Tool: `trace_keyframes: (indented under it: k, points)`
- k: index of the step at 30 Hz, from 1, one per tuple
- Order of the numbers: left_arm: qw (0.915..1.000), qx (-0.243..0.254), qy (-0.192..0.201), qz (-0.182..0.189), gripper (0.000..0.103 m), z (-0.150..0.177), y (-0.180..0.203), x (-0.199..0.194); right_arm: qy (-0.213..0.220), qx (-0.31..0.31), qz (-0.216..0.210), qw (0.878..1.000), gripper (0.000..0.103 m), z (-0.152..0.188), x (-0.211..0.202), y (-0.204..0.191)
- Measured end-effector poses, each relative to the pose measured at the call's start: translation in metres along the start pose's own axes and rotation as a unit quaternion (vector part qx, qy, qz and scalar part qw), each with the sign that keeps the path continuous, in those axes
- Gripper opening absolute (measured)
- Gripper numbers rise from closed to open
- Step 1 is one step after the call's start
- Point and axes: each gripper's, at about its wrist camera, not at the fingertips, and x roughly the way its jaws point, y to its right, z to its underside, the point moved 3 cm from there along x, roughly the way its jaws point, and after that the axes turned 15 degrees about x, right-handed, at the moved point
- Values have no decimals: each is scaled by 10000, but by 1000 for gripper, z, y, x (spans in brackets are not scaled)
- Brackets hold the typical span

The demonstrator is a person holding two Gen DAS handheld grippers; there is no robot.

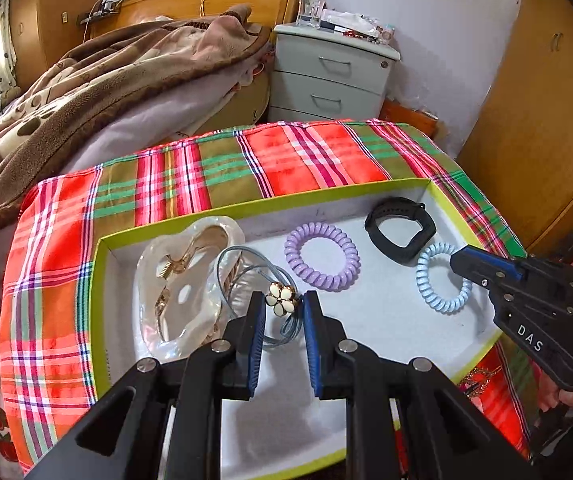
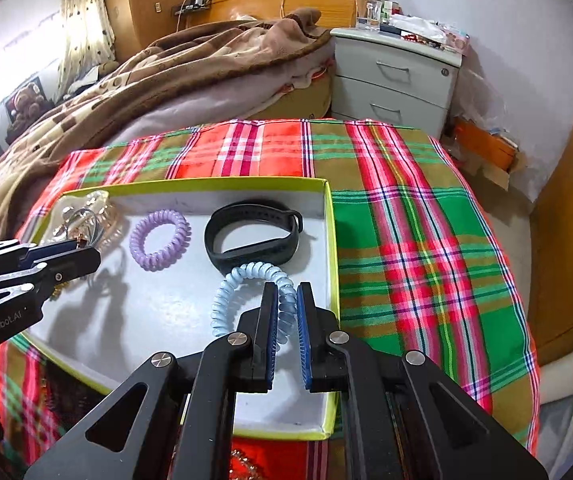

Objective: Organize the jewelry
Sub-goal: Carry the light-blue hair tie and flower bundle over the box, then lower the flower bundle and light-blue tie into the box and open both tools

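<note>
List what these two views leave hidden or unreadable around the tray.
- Left wrist view: the near edge of the tray is covered by the left hand-held gripper.
- Left wrist view: the flower hair tie sits between the pads; contact cannot be told.
- Right wrist view: the near coils of the blue coil tie are behind the right hand-held gripper.
- Right wrist view: the pearly hair claw is partly blocked by the left hand-held gripper.

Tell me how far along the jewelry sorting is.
Done: the purple coil tie, black wristband and pearly claw clip lie in the green-rimmed box. In hand: the left gripper pinches the flower hair tie; the right gripper is shut on the blue coil tie, both over the box. Left: releasing them.
</note>
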Motion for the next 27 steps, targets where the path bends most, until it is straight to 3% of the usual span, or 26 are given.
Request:
trace_keyframes:
  k: [7, 21, 27]
  points:
    - [9999, 43, -133, 33, 20, 1, 3, 11, 49, -189, 206, 9996, 10, 1, 5, -4]
    - [9998, -7, -217, -9, 21, 2, 1, 16, 89, -191, 198, 9996, 10, -1, 7, -4]
    - [9997, 1, -232, 14, 29, 2, 1, 16, 108, -166, 179, 9996, 11, -1, 6, -5]
